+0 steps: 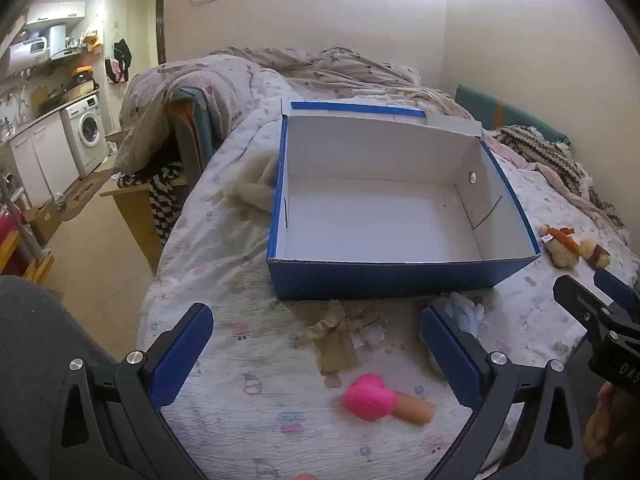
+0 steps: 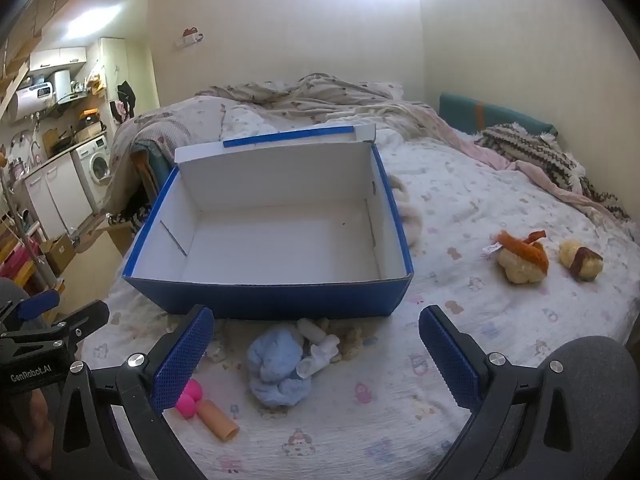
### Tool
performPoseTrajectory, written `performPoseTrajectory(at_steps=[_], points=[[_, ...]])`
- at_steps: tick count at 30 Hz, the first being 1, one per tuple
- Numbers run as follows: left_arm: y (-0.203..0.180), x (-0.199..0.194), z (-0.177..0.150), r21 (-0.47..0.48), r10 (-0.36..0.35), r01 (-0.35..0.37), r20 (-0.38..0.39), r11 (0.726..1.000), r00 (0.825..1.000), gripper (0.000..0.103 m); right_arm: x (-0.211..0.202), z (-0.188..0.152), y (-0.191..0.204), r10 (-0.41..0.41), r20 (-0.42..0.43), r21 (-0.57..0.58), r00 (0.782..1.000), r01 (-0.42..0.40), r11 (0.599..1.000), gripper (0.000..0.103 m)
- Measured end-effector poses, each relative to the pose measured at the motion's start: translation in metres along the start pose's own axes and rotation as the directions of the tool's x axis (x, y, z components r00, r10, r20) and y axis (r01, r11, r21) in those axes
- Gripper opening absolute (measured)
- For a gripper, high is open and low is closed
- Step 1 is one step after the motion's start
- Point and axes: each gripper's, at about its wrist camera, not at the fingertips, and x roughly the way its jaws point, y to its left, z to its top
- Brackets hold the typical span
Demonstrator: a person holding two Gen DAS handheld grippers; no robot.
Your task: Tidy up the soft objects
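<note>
An empty blue box with white inside [image 1: 392, 276] [image 2: 272, 296] stands on the bed. In front of it lie a pink heart toy on a tan stem [image 1: 374, 396] [image 2: 190, 398], a beige bow [image 1: 336, 334] and a light blue soft bundle [image 2: 278, 364] [image 1: 466, 312]. Two small plush toys [image 2: 522, 258] [image 2: 582, 262] lie to the right, also in the left wrist view [image 1: 562, 246]. My left gripper [image 1: 316, 354] is open above the pink toy. My right gripper [image 2: 316, 354] is open above the blue bundle. Both are empty.
A cream fluffy cloth [image 1: 252, 192] lies left of the box. Rumpled blankets [image 2: 312, 96] and a striped knit throw [image 2: 532, 152] cover the far bed. The bed's left edge drops to the floor by a wooden stool [image 1: 136, 196]; a washing machine [image 1: 86, 132] stands beyond.
</note>
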Motion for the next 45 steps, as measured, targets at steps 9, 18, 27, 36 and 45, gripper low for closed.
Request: performPoseTrajectory(at_steps=[9, 18, 27, 36, 45], points=[[0.0023, 0.0004, 0.0007, 0.002, -0.002, 0.002, 0.002, 1.0, 1.0, 0.103, 0.0002, -0.0003, 0.0007, 0.0, -0.003, 0.0, 1.0, 0.0, 1.0, 0.103], [-0.0008, 0.0016, -0.0007, 0.011, 0.004, -0.004, -0.003, 1.0, 1.0, 0.103, 0.0006, -0.0002, 0.0007, 0.0, -0.004, 0.0, 1.0, 0.0, 1.0, 0.103], [-0.0008, 0.0017, -0.001, 0.013, 0.004, -0.004, -0.003, 1.0, 1.0, 0.103, 0.0004, 0.0001, -0.0002, 0.001, -0.002, 0.002, 1.0, -0.001, 1.0, 0.103], [0.0, 0.0021, -0.0017, 0.013, 0.0, 0.0, -0.007, 1.0, 1.0, 0.103, -0.0005, 0.0002, -0.0014, 0.001, -0.005, 0.02, 1.0, -0.001, 1.0, 0.103], [0.0014, 0.0033, -0.0032, 0.009, 0.002, -0.002, -0.008, 1.0, 1.0, 0.103, 0.0023, -0.0005, -0.0051, 0.009, -0.018, 0.037, 1.0, -0.009, 0.999, 0.103]])
